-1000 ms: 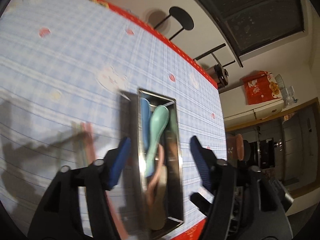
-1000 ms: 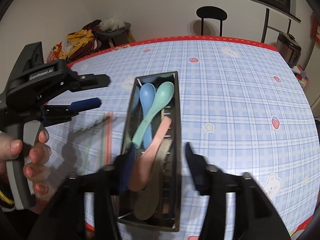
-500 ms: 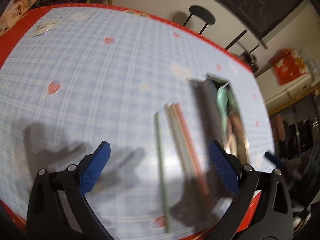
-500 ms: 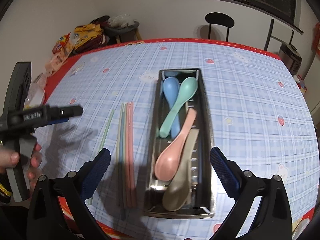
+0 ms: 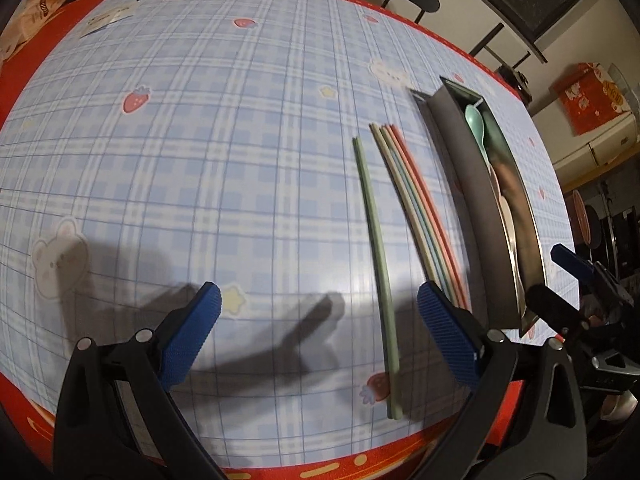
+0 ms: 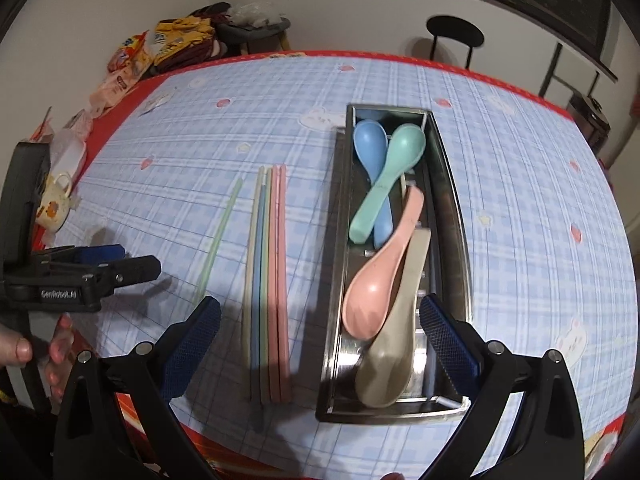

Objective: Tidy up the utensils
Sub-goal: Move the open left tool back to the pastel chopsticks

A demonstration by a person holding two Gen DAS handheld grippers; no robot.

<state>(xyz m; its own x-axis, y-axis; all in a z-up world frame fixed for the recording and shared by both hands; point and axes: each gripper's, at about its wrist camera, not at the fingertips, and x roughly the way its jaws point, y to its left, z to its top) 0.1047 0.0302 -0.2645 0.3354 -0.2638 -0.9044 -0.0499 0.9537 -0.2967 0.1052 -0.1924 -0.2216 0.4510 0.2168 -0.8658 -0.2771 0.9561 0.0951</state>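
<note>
A: Two grippers, both spread wide and holding nothing. The left gripper [image 5: 318,332] has just been opening its jaws, and between its blue pads lies only tablecloth plus the near end of a lone green chopstick [image 5: 376,264]. The right gripper [image 6: 320,344] has just been opening too; it hangs over the near end of the metal tray [image 6: 450,184] and the bundle of chopsticks [image 6: 268,280] beside it, touching neither.

B: Any writing you can read?

A: One label. In the right wrist view the left gripper [image 6: 92,272] appears at the left edge, held by a hand [image 6: 24,350], and its black body carries white lettering that reads "GenRobot.AI". The snack packets [image 6: 168,46] past the far corner of the table have printing too small to make out.

B: Where are the utensils?

A: Four spoons lie in the tray: a blue spoon [image 6: 372,152] and a green spoon [image 6: 394,168] crossed at the far end, a pink spoon [image 6: 380,280] and a beige spoon [image 6: 394,344] overlapping at the near end. The bundled chopsticks, cream, blue and pink, lie side by side on the checked tablecloth [image 6: 520,220], just left of the tray and parallel to it. The single green one lies further left, apart from the bundle and slightly angled.
</note>
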